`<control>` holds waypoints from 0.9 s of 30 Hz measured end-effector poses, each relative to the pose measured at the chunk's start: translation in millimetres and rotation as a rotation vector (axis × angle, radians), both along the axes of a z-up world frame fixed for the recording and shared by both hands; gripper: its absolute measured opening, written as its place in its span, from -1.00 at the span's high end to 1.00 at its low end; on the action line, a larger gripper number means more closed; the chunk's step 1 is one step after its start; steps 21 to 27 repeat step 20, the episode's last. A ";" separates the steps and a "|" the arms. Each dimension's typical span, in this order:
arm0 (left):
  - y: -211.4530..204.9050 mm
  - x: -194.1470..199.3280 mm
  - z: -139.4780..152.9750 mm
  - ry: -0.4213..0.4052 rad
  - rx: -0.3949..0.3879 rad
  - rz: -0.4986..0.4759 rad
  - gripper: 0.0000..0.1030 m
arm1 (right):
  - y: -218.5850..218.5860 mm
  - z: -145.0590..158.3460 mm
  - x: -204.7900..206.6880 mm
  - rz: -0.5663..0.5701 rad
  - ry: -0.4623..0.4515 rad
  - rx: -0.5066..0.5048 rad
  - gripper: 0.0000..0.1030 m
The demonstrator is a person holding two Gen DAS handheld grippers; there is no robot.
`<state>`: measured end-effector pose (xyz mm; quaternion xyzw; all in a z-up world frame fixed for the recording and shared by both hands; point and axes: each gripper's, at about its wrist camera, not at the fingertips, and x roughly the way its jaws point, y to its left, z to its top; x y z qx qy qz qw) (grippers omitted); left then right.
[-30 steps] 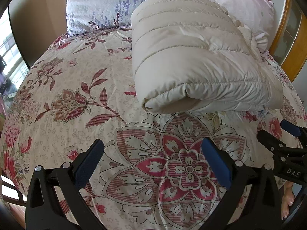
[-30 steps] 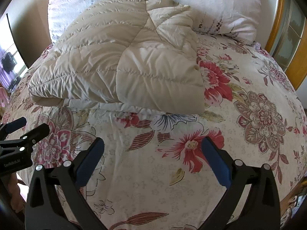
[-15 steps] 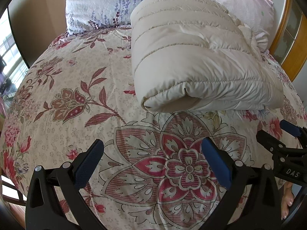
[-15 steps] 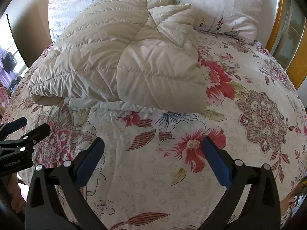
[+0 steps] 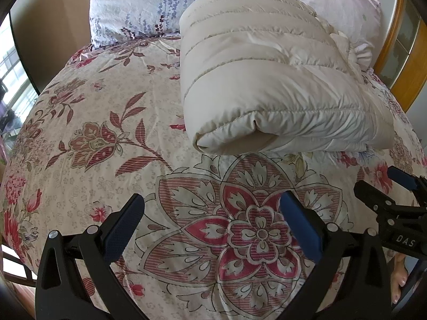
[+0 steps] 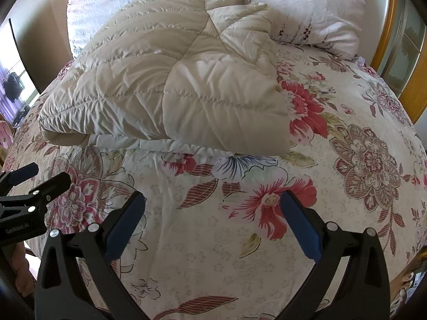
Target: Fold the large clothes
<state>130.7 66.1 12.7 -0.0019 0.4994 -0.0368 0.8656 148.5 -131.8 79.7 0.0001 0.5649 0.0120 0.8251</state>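
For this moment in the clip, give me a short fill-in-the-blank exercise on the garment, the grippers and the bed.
1. The cream quilted jacket lies ____ into a thick bundle on the floral bedspread.
2. The left gripper has its jaws ____, holding nothing.
3. The right gripper hovers over the bedspread, ____ the jacket rather than touching it.
4. Behind the jacket, at the head of the bed, lie two ____.

Missing words: folded; open; apart from; pillows
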 end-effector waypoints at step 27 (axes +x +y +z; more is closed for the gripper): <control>3.1 3.6 -3.2 0.015 -0.004 -0.005 -0.97 | -0.4 -2.8 1.5 0.012 0.013 0.003 -0.97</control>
